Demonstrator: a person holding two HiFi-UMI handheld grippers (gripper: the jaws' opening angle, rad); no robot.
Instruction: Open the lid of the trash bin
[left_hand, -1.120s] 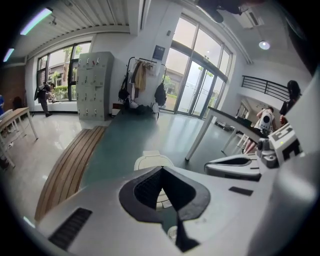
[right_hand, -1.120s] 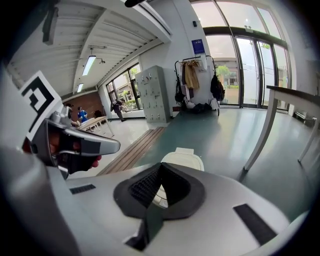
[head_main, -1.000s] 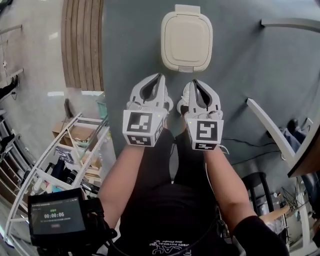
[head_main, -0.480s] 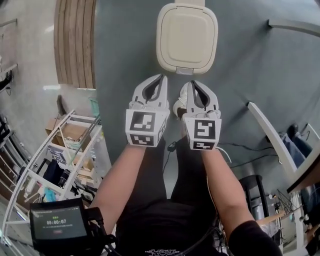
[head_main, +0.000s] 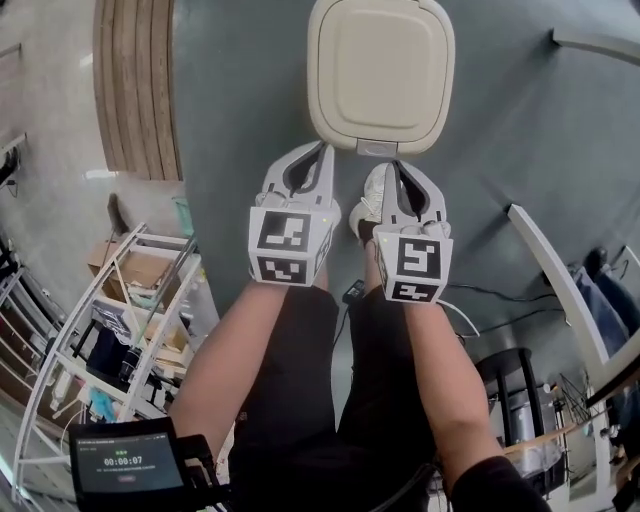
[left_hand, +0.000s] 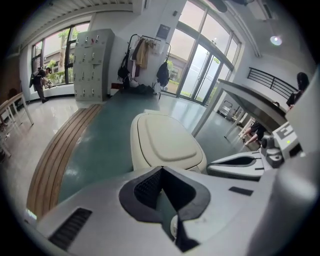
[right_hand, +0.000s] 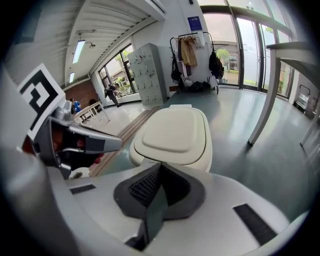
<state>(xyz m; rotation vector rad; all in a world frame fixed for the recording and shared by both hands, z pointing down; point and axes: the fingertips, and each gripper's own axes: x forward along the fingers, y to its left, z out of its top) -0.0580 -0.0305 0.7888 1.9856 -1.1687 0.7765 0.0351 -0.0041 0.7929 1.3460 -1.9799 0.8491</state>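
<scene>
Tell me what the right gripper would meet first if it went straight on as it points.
Most likely the trash bin: the right gripper, jaws together and empty, points at its front edge below the closed lid. Height is unclear.

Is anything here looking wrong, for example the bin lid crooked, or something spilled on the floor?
Nothing stands out. The trash bin stands upright on the green floor, lid closed and even, no spill around it. The left gripper and right gripper are near its front edge, jaws together, empty.
</scene>
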